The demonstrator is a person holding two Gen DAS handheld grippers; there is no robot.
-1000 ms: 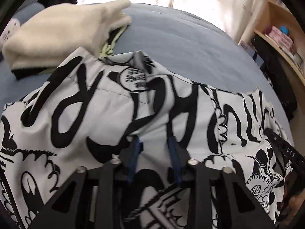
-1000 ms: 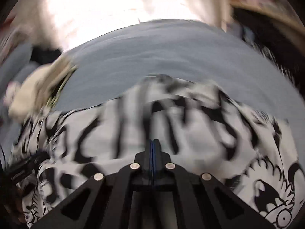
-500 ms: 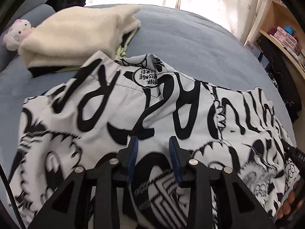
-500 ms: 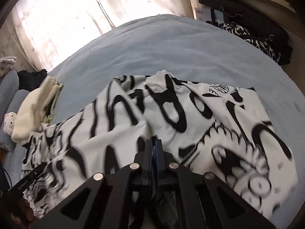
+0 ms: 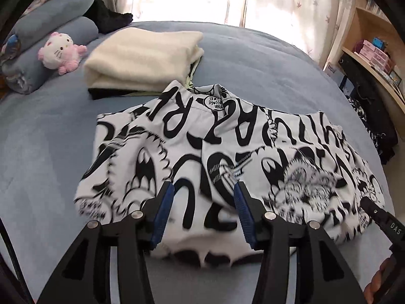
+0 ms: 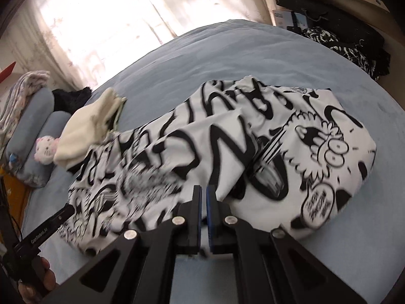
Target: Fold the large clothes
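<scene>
Left wrist view: a black-and-white printed garment (image 5: 222, 152) is being shown lying in a loose fold on the blue bed (image 5: 253, 58), with its near hem just ahead of the left gripper (image 5: 203, 202). The jaws are being opened and nothing is being pinched between them. A folded cream garment (image 5: 141, 55) is being seen stacked at the far left corner of the printed one, touching it, with a pink-and-white plush toy (image 5: 60, 52) and grey bolsters (image 5: 50, 35) lying further left. A wooden shelf (image 5: 374, 58) with dark clothing below it is being seen beyond the right edge of the bed. Bare bedding is being left open beyond the garment toward the curtains (image 5: 291, 5) and to its left. In the right wrist view, the right gripper (image 6: 203, 202) is being held clenched and empty, just at the garment's near edge.
</scene>
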